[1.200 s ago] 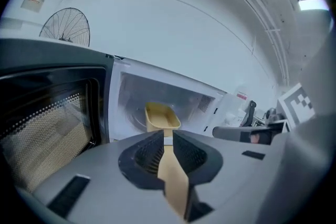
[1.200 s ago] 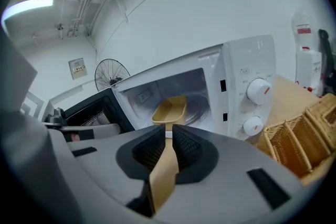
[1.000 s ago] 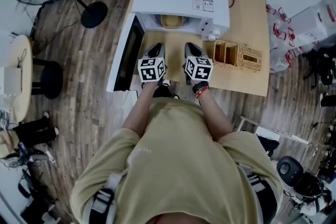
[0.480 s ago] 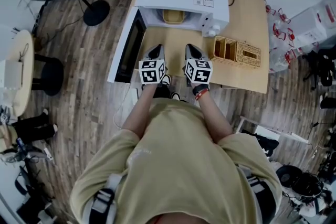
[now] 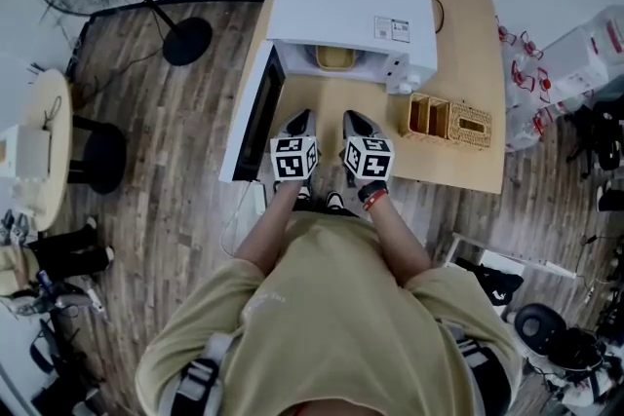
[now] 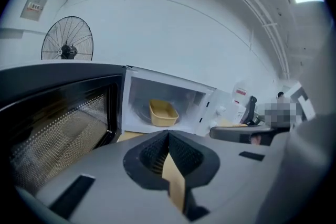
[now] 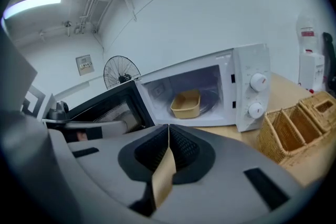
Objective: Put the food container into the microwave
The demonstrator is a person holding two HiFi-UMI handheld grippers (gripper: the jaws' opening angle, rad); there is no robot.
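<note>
Spotted already inside the microwave (image 5: 351, 10), toward the middle of the cavity: the food container (image 5: 333, 56), with the door (image 5: 255, 112) swung wide to the left. Nothing held at the moment, with left gripper (image 5: 301, 124) and right gripper (image 5: 353, 120) side by side over the near part of the table (image 5: 468, 34), each with jaws pressed together on nothing, well short of the opening. Looks like a shallow tan tray, open-topped, probably light and fairly stiff, perhaps slick plastic. Best pinched at the rim of one short wall, or cradled from both ends to keep level. Seems placed, bar closing the door.
</note>
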